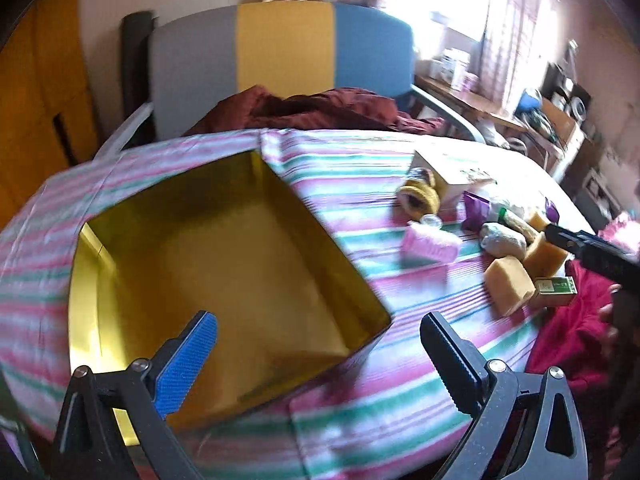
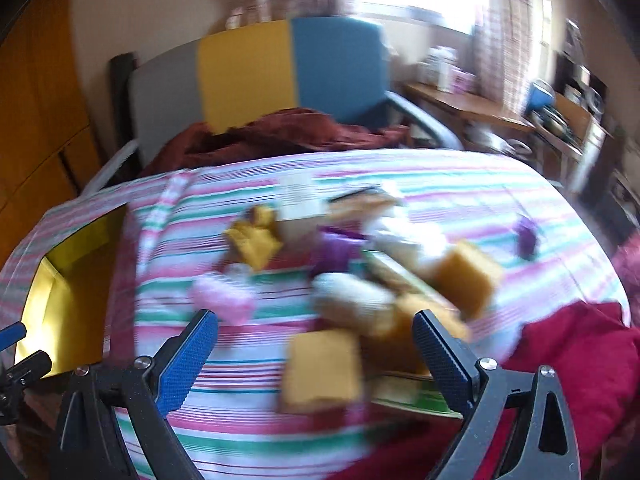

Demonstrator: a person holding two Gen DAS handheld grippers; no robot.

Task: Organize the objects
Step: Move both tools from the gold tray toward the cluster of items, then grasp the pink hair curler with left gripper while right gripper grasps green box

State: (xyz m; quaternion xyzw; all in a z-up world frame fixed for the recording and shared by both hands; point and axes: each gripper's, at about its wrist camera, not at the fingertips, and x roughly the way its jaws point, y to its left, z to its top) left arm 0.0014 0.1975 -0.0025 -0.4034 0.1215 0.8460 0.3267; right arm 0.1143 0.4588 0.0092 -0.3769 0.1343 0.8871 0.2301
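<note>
A: Left gripper wide open, empty, over gold box on table.
B: Right gripper wide open, empty; orange block between its fingers, clutter just beyond.

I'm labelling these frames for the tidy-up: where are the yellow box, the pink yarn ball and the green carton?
yellow box (image 1: 224,248): left wrist view, on its bare inner floor.
pink yarn ball (image 1: 430,245): left wrist view, on its wound side.
green carton (image 1: 556,286): left wrist view, on its top face.
</note>
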